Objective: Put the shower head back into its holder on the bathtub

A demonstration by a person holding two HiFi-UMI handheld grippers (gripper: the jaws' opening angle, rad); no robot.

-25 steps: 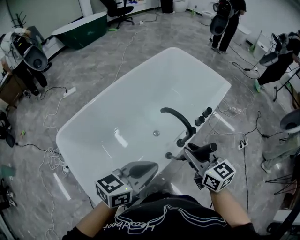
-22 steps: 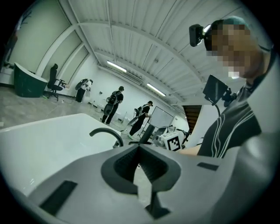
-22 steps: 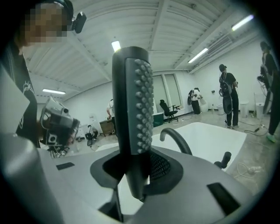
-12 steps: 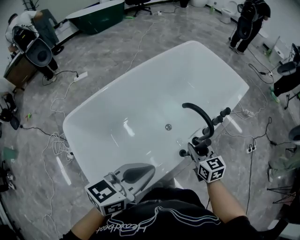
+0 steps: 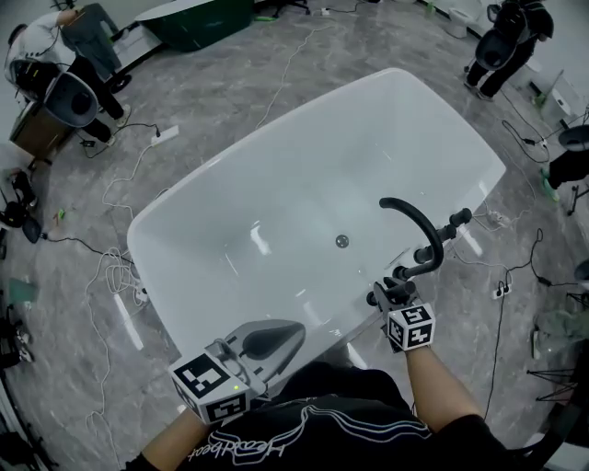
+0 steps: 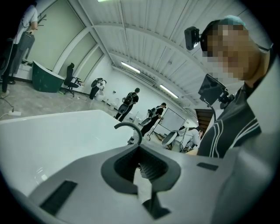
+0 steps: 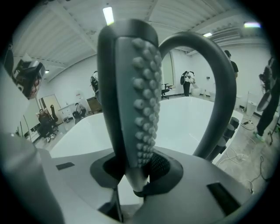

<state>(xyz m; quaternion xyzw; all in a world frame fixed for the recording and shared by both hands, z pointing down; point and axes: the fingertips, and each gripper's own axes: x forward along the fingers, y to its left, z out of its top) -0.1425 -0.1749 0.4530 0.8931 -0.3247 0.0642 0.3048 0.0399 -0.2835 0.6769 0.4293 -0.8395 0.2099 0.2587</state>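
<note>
- I see a grey stone-look floor (image 5: 230,92) carrying everything.
- The white bathtub (image 5: 276,184) stands on it, slanted across my view.
- Loose white cables (image 5: 112,276) lie coiled on the floor just beside the tub's left end.
- A power strip (image 5: 164,134) lies farther up on the left.
- A second power strip (image 5: 502,291) lies to the right among dark leads.
- A dark green tub (image 5: 198,20) sits at the top edge, well apart.

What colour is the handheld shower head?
The shower head is dark grey with a lighter grey nubbed nozzle strip; clearest in the right gripper view.
</note>
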